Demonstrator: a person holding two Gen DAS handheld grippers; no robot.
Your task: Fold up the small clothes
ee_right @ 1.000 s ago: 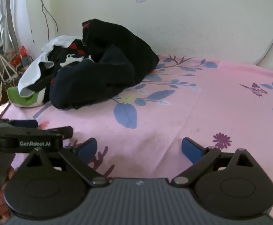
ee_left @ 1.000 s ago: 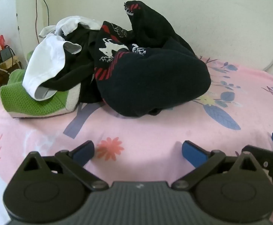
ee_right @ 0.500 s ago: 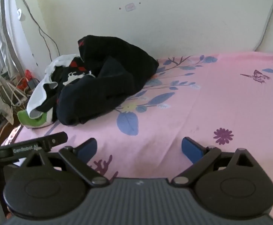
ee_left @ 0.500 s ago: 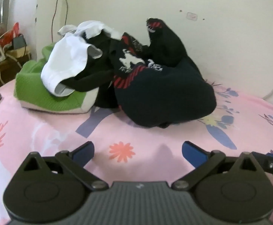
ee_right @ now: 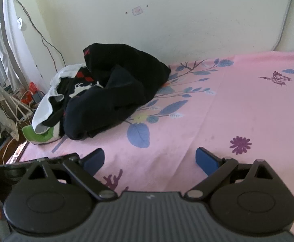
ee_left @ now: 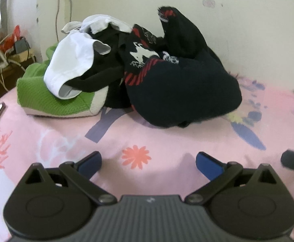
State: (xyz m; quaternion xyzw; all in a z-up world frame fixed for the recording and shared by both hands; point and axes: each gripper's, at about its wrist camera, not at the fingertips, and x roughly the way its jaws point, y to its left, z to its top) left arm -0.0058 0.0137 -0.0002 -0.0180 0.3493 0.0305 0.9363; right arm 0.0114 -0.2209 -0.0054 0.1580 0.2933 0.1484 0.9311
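Both wide-open grippers (ee_left: 148, 161) (ee_right: 149, 160) nearer the clothes heap (ee_left: 147, 70), its length left-right.

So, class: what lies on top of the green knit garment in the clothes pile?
A white garment drapes over the green knit garment, with black clothing overlapping it. Anything beneath the green knit is covered.

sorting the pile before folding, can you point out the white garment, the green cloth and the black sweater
white garment (ee_left: 70, 64), left wrist view, its broad middle
green cloth (ee_left: 46, 100), left wrist view, front knit face
black sweater (ee_left: 183, 92), left wrist view, big plain bulge
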